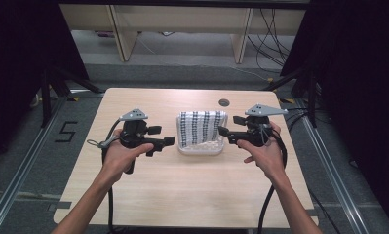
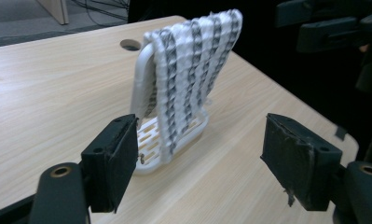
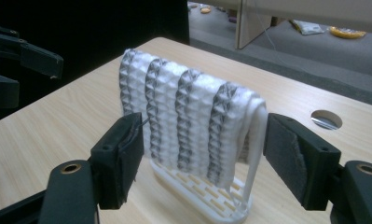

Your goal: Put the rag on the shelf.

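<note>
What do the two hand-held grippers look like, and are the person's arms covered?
Both the left gripper and the right gripper are black, each topped by a grey three-cornered plate and trailing a black cable. Their jaws are blocky, with worn dark pads. The forearms are bare, without sleeves.

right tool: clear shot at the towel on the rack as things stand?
Probably yes. The right tool is open, its jaws pointing at the towel draped over the white rack, with nothing between them. The left tool sits on the far side of the rack, apart from it.

rack (image 3: pixel 207 198) base cut off, towel (image 3: pixel 193 121) hiding frame
</note>
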A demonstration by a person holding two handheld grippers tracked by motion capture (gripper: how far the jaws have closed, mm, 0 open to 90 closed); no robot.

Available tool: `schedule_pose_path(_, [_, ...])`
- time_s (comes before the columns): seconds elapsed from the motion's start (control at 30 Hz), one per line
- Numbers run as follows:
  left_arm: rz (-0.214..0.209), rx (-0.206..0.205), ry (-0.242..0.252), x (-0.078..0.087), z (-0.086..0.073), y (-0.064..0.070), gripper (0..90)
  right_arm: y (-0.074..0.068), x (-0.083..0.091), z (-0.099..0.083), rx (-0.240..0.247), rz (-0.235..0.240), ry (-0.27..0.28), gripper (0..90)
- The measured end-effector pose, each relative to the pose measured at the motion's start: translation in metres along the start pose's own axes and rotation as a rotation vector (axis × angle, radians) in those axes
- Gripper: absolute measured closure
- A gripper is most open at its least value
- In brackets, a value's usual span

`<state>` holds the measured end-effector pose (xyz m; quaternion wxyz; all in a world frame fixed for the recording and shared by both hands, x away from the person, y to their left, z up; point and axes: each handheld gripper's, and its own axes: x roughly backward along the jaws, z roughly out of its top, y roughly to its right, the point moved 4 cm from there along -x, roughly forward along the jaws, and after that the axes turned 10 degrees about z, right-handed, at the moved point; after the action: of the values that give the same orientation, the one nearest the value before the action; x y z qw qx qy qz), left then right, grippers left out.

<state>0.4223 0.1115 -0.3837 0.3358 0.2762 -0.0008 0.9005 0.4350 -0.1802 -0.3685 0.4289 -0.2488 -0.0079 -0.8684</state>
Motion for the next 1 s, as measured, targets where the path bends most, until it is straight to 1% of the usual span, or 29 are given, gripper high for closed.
schedule_pose_path(0.03, [0.009, 0.004, 0.0, 0.0, -0.002, 0.0, 26.1, 0.0, 0.0, 0.0, 0.0, 0.0, 0.0, 30.0])
schedule_pose_path(0.07, [0.007, 0.0, 0.004, 0.0, -0.004, -0.002, 26.1, 0.0, 0.0, -0.003, 0.018, 0.01, -0.002, 30.1])
schedule_pose_path(0.1, [0.005, 0.001, 0.0, 0.001, -0.005, -0.002, 26.1, 0.0, 0.0, -0.003, 0.018, 0.01, -0.002, 30.1])
schedule_pose_path(0.13, [0.011, 0.005, 0.003, 0.002, -0.007, -0.003, 26.2, -0.001, 0.001, -0.004, 0.008, 0.004, -0.002, 30.0])
schedule_pose_path(0.17, [0.01, 0.002, 0.001, 0.002, -0.009, -0.003, 26.1, -0.002, 0.001, -0.006, 0.005, 0.017, -0.002, 30.0])
schedule_pose_path(0.2, [0.006, 0.004, -0.001, 0.003, -0.012, -0.003, 26.5, -0.003, 0.002, -0.008, 0.011, 0.01, -0.006, 30.0])
schedule_pose_path(0.23, [0.006, 0.004, -0.001, 0.003, -0.012, -0.003, 26.5, -0.003, 0.002, -0.008, 0.011, 0.01, -0.006, 30.0])
schedule_pose_path(0.27, [0.005, -0.005, 0.0, 0.004, -0.015, -0.003, 26.5, -0.003, 0.002, -0.008, 0.028, 0.002, -0.002, 30.0])
schedule_pose_path(0.37, [0.008, -0.003, 0.002, 0.006, -0.02, -0.003, 26.5, -0.006, 0.005, -0.011, 0.024, 0.006, -0.017, 30.0])
schedule_pose_path(0.4, [0.007, 0.002, 0.001, 0.007, -0.022, -0.003, 26.5, -0.008, 0.006, -0.012, 0.001, 0.012, -0.026, 30.0])
schedule_pose_path(0.43, [0.005, -0.004, -0.003, 0.008, -0.024, -0.004, 26.5, -0.006, 0.005, -0.012, 0.035, 0.011, -0.016, 30.0])
schedule_pose_path(0.47, [0.009, 0.006, -0.004, 0.009, -0.027, -0.004, 26.4, -0.008, 0.006, -0.014, 0.033, 0.014, -0.023, 30.0])
schedule_pose_path(0.5, [-0.005, 0.003, -0.002, 0.009, -0.029, -0.004, 26.4, -0.009, 0.006, -0.016, 0.022, 0.018, -0.016, 30.0])
schedule_pose_path(0.53, [-0.002, 0.004, -0.003, 0.01, -0.031, -0.004, 26.4, -0.009, 0.006, -0.017, 0.034, 0.023, -0.016, 30.0])
schedule_pose_path(0.6, [-0.005, 0.012, -0.001, 0.011, -0.035, -0.003, 26.5, -0.011, 0.006, -0.02, 0.022, 0.024, -0.008, 29.5])
schedule_pose_path(0.63, [-0.004, 0.017, 0.004, 0.012, -0.036, -0.003, 26.4, -0.012, 0.006, -0.021, 0.024, 0.03, -0.016, 28.9])
schedule_pose_path(0.67, [-0.013, 0.014, 0.008, 0.012, -0.038, -0.003, 26.4, -0.012, 0.006, -0.023, 0.021, 0.023, -0.013, 28.6])
schedule_pose_path(0.7, [-0.018, 0.013, 0.013, 0.012, -0.039, -0.003, 26.4, -0.013, 0.006, -0.024, 0.017, 0.031, -0.014, 28.3])
schedule_pose_path(0.73, [-0.021, 0.012, 0.012, 0.013, -0.041, -0.002, 26.4, -0.013, 0.005, -0.026, 0.034, 0.04, -0.017, 28.3])
schedule_pose_path(0.77, [-0.018, 0.01, 0.008, 0.013, -0.043, -0.002, 26.3, -0.015, 0.006, -0.027, 0.025, 0.038, -0.018, 28.3])
schedule_pose_path(0.8, [-0.023, 0.002, 0.007, 0.013, -0.045, -0.001, 26.2, -0.016, 0.005, -0.029, 0.015, 0.042, -0.01, 28.2])
schedule_pose_path(0.83, [-0.025, -0.003, 0.007, 0.013, -0.046, -0.001, 25.9, -0.015, 0.005, -0.03, 0.036, 0.049, -0.016, 28.2])
schedule_pose_path(0.87, [-0.027, -0.003, 0.009, 0.012, -0.048, 0.0, 25.5, -0.018, 0.004, -0.031, 0.007, 0.056, -0.012, 27.9])
schedule_pose_path(0.9, [-0.02, -0.005, 0.0, 0.012, -0.05, 0.001, 25.0, -0.018, 0.005, -0.032, 0.023, 0.055, -0.02, 27.8])
schedule_pose_path(0.93, [-0.02, -0.005, 0.003, 0.012, -0.052, 0.001, 24.6, -0.017, 0.005, -0.033, 0.045, 0.053, -0.012, 27.7])
schedule_pose_path(0.97, [-0.017, -0.01, -0.002, 0.012, -0.053, 0.001, 24.4, -0.019, 0.006, -0.034, 0.012, 0.047, -0.026, 27.7])
schedule_pose_path(1.0, [-0.02, -0.009, -0.004, 0.012, -0.055, 0.001, 24.1, -0.021, 0.006, -0.035, 0.01, 0.049, -0.021, 27.7])
